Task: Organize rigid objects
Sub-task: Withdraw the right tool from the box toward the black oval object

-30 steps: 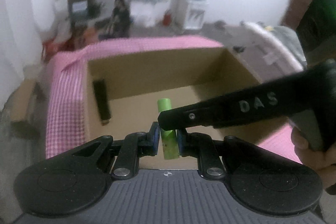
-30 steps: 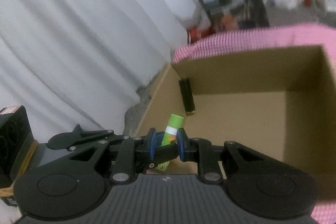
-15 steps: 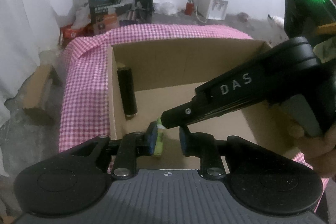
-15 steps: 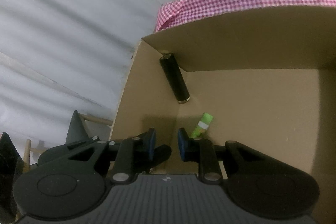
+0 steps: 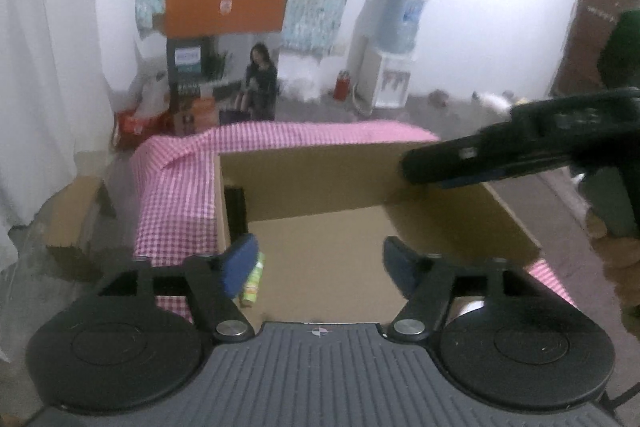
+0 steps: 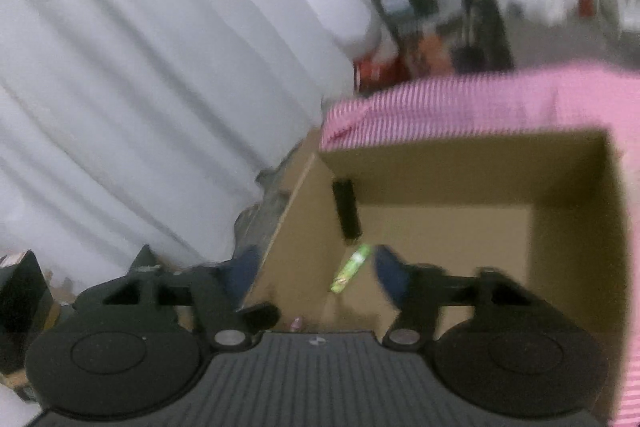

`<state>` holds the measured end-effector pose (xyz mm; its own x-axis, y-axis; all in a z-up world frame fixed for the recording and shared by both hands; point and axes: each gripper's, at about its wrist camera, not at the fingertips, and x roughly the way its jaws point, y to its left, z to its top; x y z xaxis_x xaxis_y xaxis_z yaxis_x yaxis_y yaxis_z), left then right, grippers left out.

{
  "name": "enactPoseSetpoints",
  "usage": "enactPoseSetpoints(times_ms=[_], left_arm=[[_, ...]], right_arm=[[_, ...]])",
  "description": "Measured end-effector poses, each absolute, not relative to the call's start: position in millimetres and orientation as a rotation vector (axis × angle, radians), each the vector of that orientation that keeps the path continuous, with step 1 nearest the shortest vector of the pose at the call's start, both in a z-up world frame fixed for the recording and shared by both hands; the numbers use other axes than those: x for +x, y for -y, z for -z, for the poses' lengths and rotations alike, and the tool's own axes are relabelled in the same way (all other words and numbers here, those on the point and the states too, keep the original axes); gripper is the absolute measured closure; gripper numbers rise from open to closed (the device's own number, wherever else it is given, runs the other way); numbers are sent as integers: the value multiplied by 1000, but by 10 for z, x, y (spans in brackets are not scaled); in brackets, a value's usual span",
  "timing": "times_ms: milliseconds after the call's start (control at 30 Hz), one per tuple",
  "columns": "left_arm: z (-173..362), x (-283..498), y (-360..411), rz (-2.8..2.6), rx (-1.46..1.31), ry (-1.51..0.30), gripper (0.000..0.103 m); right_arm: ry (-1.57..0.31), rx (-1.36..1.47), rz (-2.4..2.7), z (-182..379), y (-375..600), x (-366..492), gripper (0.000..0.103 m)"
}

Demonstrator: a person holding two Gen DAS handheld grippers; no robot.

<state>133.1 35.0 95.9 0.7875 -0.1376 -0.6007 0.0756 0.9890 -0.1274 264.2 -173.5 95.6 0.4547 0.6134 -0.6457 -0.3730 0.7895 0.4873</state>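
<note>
Both your tongs, left (image 5: 316, 263) and right (image 6: 310, 267), have just sprung wide, empty; green tube (image 6: 351, 267) lies in the box (image 6: 460, 147) at seven o'clock.

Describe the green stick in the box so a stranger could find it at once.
Start at the open cardboard box on the pink checked cloth. On its floor near the left wall lies the green stick, slim and bright green with a pale band. Its only neighbour, the black cylinder, is dark, thicker and leans in the far corner.
</note>
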Motion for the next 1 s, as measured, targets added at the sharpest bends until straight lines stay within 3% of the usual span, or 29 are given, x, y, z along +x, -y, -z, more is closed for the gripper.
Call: enactPoseSetpoints(times_ms=[67,133,300,533,767,900,1000], left_arm=[[-986,1212,-330,131,-93,-631,22],[-992,1105,-303,148,-86,-609,15],[-920,845,-196,220,-68,-539,4],[-692,725,1,282,-64,-543,3],[-460,695,172,312,-74,-583,4],[-277,711,420,335,-2,-620,11],[-130,716,674,370,92,-649,25]], right_arm=[[-843,241,-588,-1120,1830,2401,20],[-778,201,-555,-1249,1928,2152,0],[-640,71,-455,-1447,2072,1529,0],[-523,-153,-267,-1394,2109,819,0],[-480,-10,-436,-1295,2540,409,0],[-484,100,-488,-1112,2729,253,0],[-563,189,-511,-837,2798,259,0]])
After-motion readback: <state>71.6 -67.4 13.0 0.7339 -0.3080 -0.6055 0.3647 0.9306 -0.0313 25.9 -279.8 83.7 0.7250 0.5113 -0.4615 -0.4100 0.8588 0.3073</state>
